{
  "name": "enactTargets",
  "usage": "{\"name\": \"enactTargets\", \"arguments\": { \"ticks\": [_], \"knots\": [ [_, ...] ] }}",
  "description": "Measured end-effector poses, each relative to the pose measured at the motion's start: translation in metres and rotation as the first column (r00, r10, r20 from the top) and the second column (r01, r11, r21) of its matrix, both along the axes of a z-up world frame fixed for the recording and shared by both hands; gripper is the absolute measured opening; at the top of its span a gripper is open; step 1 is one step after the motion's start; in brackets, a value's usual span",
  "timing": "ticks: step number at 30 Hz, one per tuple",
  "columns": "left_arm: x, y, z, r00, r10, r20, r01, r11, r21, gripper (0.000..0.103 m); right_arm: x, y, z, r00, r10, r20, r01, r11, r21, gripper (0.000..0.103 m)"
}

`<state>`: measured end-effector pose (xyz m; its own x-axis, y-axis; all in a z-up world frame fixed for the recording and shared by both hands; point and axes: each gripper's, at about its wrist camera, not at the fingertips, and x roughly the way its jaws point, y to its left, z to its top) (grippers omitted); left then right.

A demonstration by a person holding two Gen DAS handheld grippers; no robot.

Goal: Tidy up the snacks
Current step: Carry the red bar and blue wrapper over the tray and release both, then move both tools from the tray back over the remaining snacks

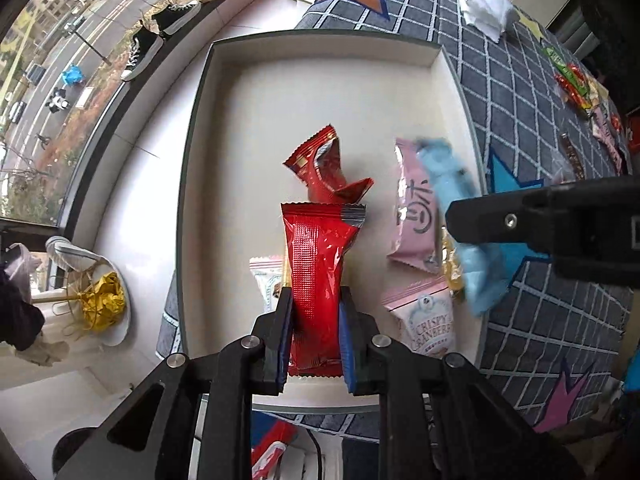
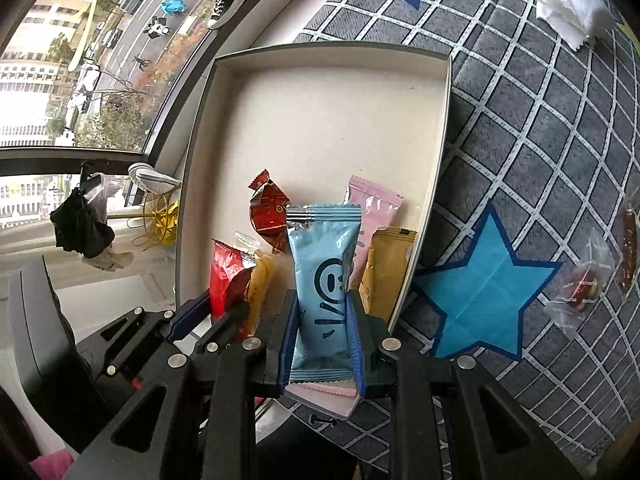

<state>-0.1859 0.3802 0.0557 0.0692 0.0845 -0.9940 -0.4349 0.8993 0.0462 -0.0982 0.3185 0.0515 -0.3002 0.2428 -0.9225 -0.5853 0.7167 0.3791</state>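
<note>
The left tool (image 1: 316, 320) clamps a long glossy red foil snack packet (image 1: 320, 276) over the shallow white cardboard tray (image 2: 320, 60) — beside it, the right tool (image 2: 322, 336) grips a pale blue smiley-printed packet (image 2: 324, 276) above pink and yellow packets.

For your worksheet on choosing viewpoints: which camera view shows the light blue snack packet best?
The right wrist view: the light blue snack packet sits sharp and face-on, printed face visible, clamped in the right hand-held gripper. The left wrist view shows it only as a motion-blurred strip, partly behind that gripper's black body.
</note>
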Motion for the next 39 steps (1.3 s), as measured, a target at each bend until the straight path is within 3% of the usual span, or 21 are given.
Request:
{"name": "enactTargets", "arguments": {
  "ticks": [2, 4, 5, 6, 7, 14, 17, 27, 34, 39],
  "knots": [
    [0.0, -0.002, -0.001, 1.0, -0.007, -0.01, 0.007, 1.0, 0.014, 0.034, -0.001, 0.0, -0.001, 1.0, 0.0, -0.009, 0.0, 1.0, -0.003, 0.025],
    [0.0, -0.003, 0.002, 1.0, -0.006, -0.011, 0.007, 0.999, 0.037, 0.063, -0.001, 0.0, -0.002, 1.0, 0.001, -0.011, -0.001, 1.0, -0.011, 0.031],
    [0.0, -0.003, 0.003, 1.0, -0.006, -0.007, 0.006, 0.999, 0.046, 0.067, -0.001, 0.0, -0.002, 1.0, -0.003, -0.008, 0.002, 1.0, -0.014, 0.04],
    [0.001, -0.004, 0.006, 1.0, -0.005, -0.001, 0.005, 0.998, 0.057, 0.071, -0.001, -0.001, 0.0, 1.0, -0.012, 0.007, 0.013, 1.0, -0.018, 0.068],
    [0.002, -0.005, 0.008, 1.0, -0.006, 0.003, 0.006, 0.998, 0.066, 0.073, -0.001, -0.001, 0.001, 0.999, -0.023, 0.024, 0.024, 1.0, -0.017, 0.081],
    [0.009, -0.012, 0.014, 1.0, -0.011, -0.002, 0.011, 0.997, 0.082, 0.078, 0.011, -0.018, 0.002, 0.996, -0.059, 0.063, 0.062, 0.996, -0.058, 0.082],
    [0.012, -0.015, 0.015, 1.0, -0.019, -0.004, 0.019, 0.996, 0.085, 0.078, 0.019, -0.03, 0.0, 0.993, -0.098, 0.065, 0.102, 0.993, -0.061, 0.103],
    [0.03, -0.032, 0.018, 0.997, -0.071, -0.005, 0.071, 0.994, 0.082, 0.079, 0.046, -0.083, -0.004, 0.978, -0.187, 0.095, 0.196, 0.976, -0.092, 0.103],
    [0.043, -0.057, 0.023, 0.988, -0.156, 0.008, 0.155, 0.986, 0.063, 0.079, 0.103, -0.171, -0.026, 0.923, -0.343, 0.177, 0.377, 0.9, -0.219, 0.103],
    [0.051, -0.075, 0.021, 0.978, -0.207, -0.002, 0.207, 0.978, 0.036, 0.079, 0.131, -0.205, -0.041, 0.896, -0.394, 0.203, 0.437, 0.861, -0.26, 0.103]
  ]
}}
